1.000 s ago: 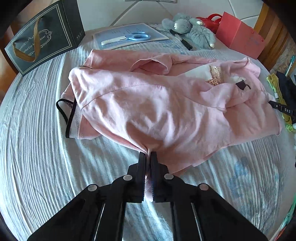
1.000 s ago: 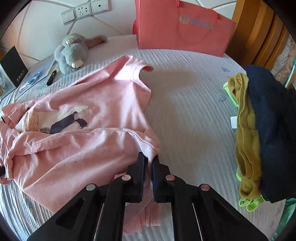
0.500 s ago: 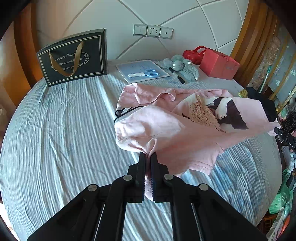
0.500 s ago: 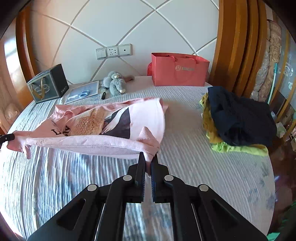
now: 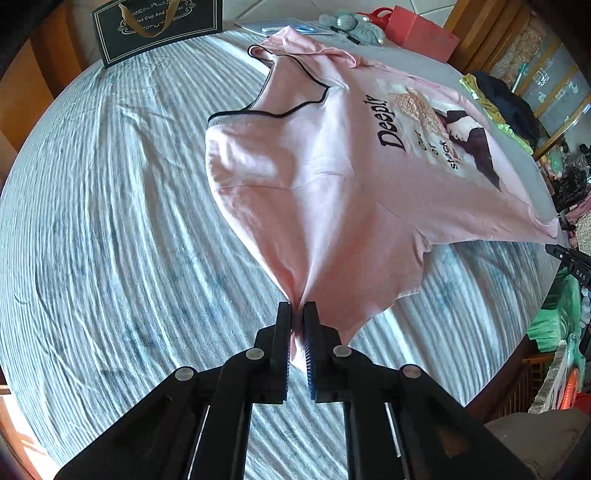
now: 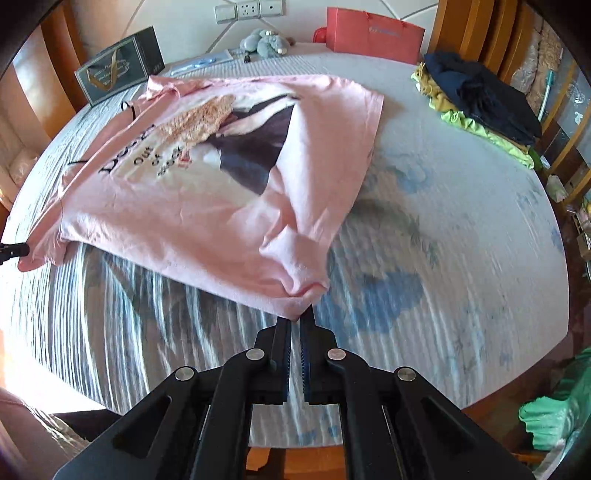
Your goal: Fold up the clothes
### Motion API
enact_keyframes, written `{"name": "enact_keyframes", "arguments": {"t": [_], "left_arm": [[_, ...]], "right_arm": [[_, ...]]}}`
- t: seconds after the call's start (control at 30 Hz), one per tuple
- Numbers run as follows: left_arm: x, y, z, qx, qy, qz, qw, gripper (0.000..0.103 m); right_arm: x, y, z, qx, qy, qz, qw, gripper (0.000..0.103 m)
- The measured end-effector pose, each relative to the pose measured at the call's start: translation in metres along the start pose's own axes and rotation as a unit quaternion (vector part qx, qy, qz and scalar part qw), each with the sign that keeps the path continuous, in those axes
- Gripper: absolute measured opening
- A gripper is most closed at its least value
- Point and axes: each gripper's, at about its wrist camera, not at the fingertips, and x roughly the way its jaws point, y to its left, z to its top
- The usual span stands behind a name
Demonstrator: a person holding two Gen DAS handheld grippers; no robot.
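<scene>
- A second ago the pink T-shirt (image 5: 332, 177) lay bunched and doubled over on the bed (image 5: 110, 221), its print half buried; now we have it lifted and stretched between our two tongs, print side up, with "Deeply" readable.
- Our left gripper (image 5: 297, 314) is clenched on a gathered pinch of the shirt's cloth, which fans out ahead of its tips toward the black-trimmed neckline.
- Our right gripper (image 6: 295, 321) is clamped on another edge of the shirt, which spreads ahead and to its left; the left tong's tip shows at the far left edge of that view.
- We judge this as opening the shirt out flat, so that a clean fold can follow; the far part looks to be resting on the bed while the near edge hangs between us.
- One pink T-shirt in hand.
- One pile of other clothes (image 6: 480, 96), ahead and to the right of the right tong: we count a dark navy piece, a mustard one and a lime-green one, though more may hide beneath.
- Two gift bags beyond the shirt: one black bag (image 6: 118, 62), one red bag (image 6: 373, 33).
- One grey plush toy (image 6: 266, 40), between the bags.
- One pair of scissors (image 5: 304, 27), on a booklet ahead of the left tong.
</scene>
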Motion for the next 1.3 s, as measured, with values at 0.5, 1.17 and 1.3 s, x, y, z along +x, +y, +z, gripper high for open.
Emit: {"name": "enact_keyframes", "arguments": {"t": [0.5, 1.17, 1.3], "left_arm": [[-0.011, -0.014, 0.17, -0.009, -0.14, -0.004, 0.9901, 0.038], [0.115, -0.027, 0.331, 0.075, -0.094, 0.041, 0.9918, 0.038], [0.135, -0.028, 0.354, 0.1, -0.083, 0.044, 0.9906, 0.037]], "right_arm": [[0.007, -0.046, 0.136, 0.017, -0.074, -0.051, 0.996, 0.017], [0.131, -0.094, 0.295, -0.046, -0.005, -0.056, 0.997, 0.062], [0.145, -0.093, 0.304, -0.061, 0.007, -0.064, 0.996, 0.064]]}}
